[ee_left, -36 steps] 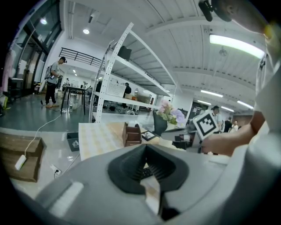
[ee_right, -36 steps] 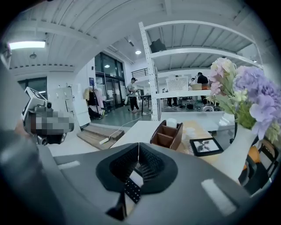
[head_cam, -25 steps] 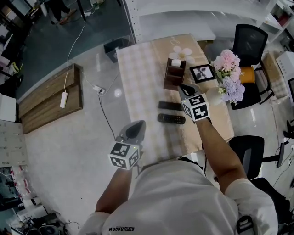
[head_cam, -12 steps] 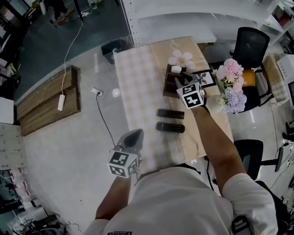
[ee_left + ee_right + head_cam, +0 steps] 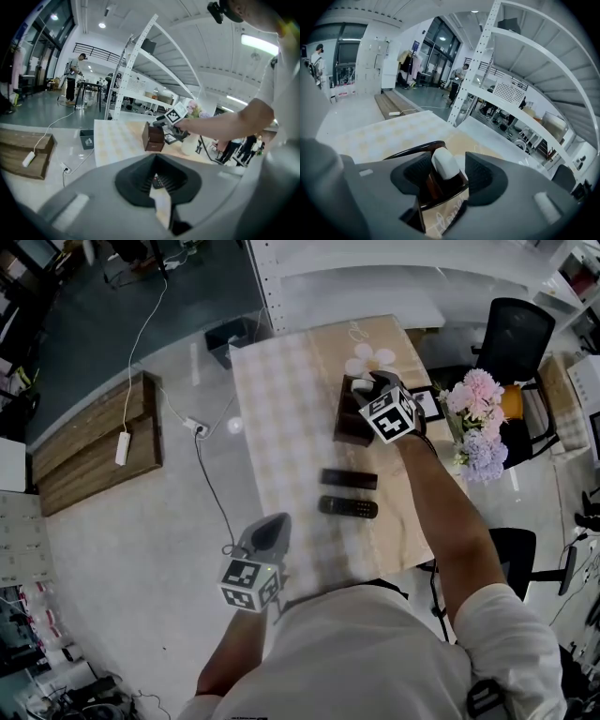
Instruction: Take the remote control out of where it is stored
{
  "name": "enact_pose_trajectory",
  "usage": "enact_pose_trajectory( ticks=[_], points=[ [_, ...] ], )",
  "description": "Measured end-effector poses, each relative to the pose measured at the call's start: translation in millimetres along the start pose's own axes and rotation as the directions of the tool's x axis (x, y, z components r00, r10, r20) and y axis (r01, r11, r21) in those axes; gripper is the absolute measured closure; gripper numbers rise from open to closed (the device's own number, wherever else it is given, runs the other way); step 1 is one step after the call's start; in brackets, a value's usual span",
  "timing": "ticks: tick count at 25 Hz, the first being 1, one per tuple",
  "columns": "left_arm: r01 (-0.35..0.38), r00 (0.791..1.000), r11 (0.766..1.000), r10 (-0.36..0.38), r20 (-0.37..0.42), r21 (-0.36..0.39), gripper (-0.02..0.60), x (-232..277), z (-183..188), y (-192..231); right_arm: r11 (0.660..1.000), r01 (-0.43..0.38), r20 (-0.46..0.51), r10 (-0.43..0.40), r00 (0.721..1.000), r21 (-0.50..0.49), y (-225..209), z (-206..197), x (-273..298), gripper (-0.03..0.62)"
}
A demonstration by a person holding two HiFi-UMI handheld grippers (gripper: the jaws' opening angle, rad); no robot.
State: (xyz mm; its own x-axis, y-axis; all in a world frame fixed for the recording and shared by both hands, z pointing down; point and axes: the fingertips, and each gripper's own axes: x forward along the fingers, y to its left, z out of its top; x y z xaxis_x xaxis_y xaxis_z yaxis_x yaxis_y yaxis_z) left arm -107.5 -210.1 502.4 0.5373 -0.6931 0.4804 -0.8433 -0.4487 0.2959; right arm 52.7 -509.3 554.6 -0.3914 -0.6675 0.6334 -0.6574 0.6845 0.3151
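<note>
A white remote (image 5: 444, 162) stands upright in a dark brown wooden holder (image 5: 351, 425) at the far middle of the checked table. My right gripper (image 5: 368, 386) is over the holder, and its jaws have just been opening. In the right gripper view the right gripper (image 5: 447, 169) is open. The remote's top sits between the pads with a gap on each side. Two black remotes (image 5: 349, 480) (image 5: 348, 508) lie flat on the cloth nearer to me. My left gripper (image 5: 270, 525) hangs off the table's near left edge, shut and holding nothing.
Behind the holder lies a white flower-shaped piece (image 5: 370, 358). To its right are a small picture frame (image 5: 428, 402) and a bunch of pink and purple flowers (image 5: 478, 413). A black office chair (image 5: 511, 329) stands past the table. A power strip with its cable (image 5: 199, 425) lies on the floor at left.
My right gripper has moved up the table, from beside the black remotes to the holder with the white remote. The left gripper has hardly shifted.
</note>
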Motion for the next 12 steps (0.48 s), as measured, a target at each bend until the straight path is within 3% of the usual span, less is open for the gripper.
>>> enact_pose_trajectory(
  ticks=[4,12],
  points=[
    [0.003,1.000,1.000,-0.003,0.009,-0.006,0.578,0.6,2.7,-0.7,0.998,-0.048,-0.039,0.046,0.998,-0.040,2.6,-4.3,7.4,0.379],
    [0.006,1.000,1.000,-0.006,0.011,-0.014,0.578,0.4,-1.8,-3.3,0.996,-0.073,-0.066,0.069,0.995,-0.057,6.5,-6.5,4.1,0.482]
  ],
)
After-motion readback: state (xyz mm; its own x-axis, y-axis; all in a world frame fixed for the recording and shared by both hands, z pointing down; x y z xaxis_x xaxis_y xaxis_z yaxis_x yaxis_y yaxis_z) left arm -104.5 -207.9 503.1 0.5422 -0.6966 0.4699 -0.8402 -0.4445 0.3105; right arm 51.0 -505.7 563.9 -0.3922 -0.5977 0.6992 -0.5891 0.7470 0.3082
